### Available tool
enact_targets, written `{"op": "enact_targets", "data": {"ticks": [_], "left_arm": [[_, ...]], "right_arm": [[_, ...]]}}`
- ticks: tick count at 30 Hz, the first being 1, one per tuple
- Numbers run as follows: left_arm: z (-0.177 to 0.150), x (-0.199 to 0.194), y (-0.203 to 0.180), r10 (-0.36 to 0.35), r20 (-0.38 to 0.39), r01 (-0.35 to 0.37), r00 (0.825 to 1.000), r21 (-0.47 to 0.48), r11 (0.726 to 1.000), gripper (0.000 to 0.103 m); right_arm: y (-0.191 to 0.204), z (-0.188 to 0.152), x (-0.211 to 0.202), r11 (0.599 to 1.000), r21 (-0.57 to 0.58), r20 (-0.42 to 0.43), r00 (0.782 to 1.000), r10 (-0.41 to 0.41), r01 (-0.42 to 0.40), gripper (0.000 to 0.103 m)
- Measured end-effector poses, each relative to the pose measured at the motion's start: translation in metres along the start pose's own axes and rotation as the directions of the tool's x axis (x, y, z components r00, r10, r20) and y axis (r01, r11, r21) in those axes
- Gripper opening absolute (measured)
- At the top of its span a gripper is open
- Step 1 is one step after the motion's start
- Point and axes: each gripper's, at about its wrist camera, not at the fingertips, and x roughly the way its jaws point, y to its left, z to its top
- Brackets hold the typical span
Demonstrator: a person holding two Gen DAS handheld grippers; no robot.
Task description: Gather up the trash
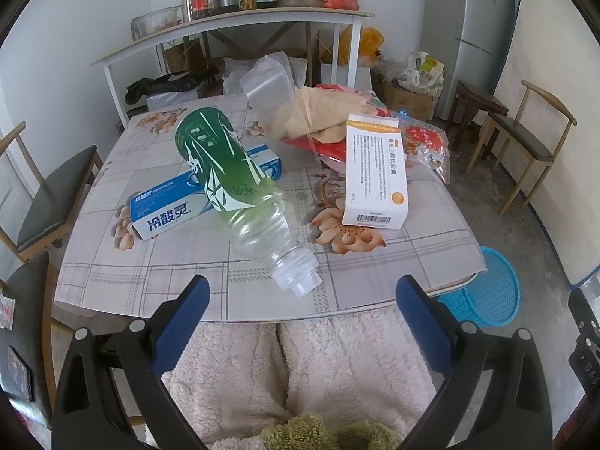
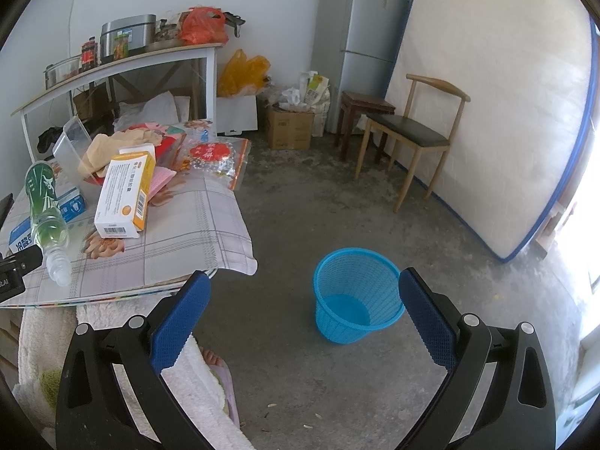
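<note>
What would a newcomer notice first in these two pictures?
Probably the green-labelled plastic bottle, which lies on its side across a blue toothpaste box near the table's front edge. Next comes the bright blue basket, empty on the concrete floor beside the table.

My two grippers and what I'm wearing

My left gripper (image 1: 302, 292) and right gripper (image 2: 303, 288) look alike: glossy black curved arms with silver round screws, each finger faced with a dimpled dark-blue pad (image 1: 180, 328). Below my left gripper, I wear fluffy cream fleece trousers (image 1: 318, 367) with an olive-green fuzzy patch (image 1: 300, 433) at the hem.
</note>
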Motion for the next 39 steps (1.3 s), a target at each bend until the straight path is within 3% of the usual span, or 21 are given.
{"op": "enact_targets", "data": {"ticks": [27,34,39], "left_arm": [[-0.004,0.011,0.009,0.016,-0.017,-0.017,1.000,-0.011,1.000,0.097],[-0.002,0.015,0.027,0.027,0.029,-0.026,0.999,-0.021,0.999,0.097],[0.001,0.015,0.042,-0.023,0.066,0.025,0.998,-0.037,0.999,0.097]], "right_arm": [[0.009,0.000,0.006,1.000,-0.012,-0.008,1.000,0.020,-0.021,0.096],[0.017,0.012,0.011,0.998,-0.017,0.012,0.998,0.054,-0.054,0.096],[0.026,0.025,0.017,0.994,-0.046,0.045,0.994,0.099,-0.097,0.096]]}}
